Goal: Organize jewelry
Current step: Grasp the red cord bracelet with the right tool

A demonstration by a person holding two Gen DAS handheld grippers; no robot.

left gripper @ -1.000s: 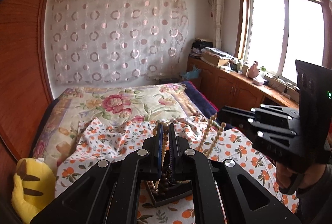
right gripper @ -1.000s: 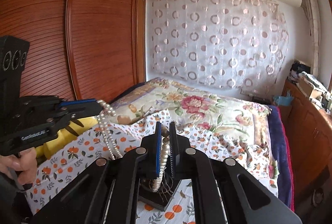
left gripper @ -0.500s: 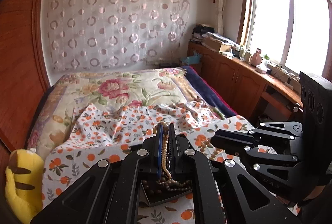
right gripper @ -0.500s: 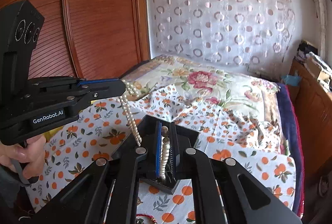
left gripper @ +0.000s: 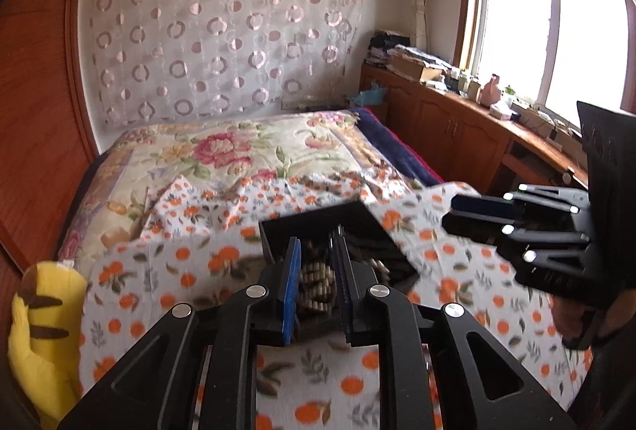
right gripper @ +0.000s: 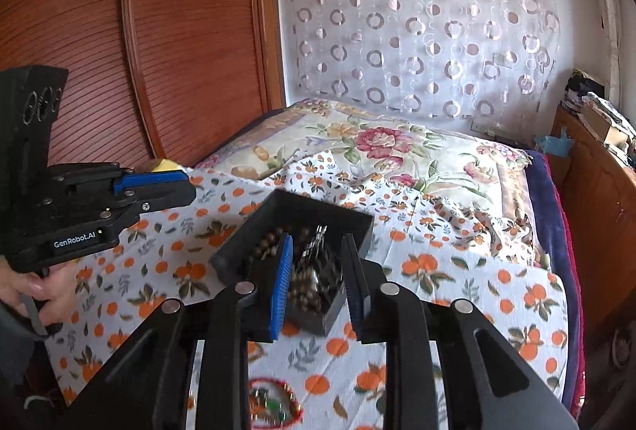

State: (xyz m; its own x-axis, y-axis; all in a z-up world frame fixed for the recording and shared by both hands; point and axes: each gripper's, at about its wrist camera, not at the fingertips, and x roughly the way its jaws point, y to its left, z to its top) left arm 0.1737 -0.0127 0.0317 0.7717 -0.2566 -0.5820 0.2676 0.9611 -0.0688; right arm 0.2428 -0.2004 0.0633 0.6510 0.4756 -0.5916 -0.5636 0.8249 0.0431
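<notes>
I am over the bed [left gripper: 222, 151], and my sheet [left gripper: 190, 271] with little oranges on it is spread on top. My black box [right gripper: 318, 207] sits on that sheet, right under both my grippers. The beads [left gripper: 314, 283] are down in the box now, in a heap. So I think this part of the tidy-up is nearly done.

My left gripper [left gripper: 315, 271] has just been opening. Its two fingers stand apart with only the heap showing in the gap below, and they squeeze nothing. My right gripper [right gripper: 316, 267] has just been opening too, wider, and it has let go as well. The beads under it look blurry.

One more thing is left, I think. A red ring [right gripper: 274, 404] with green bits lies on the sheet near me, outside the box. It is too blurry to tell what it is.

A yellow toy [left gripper: 43, 330] sits at the bed's edge, well away. Nothing blocks the box. My two grippers are close together, so they could bump.
</notes>
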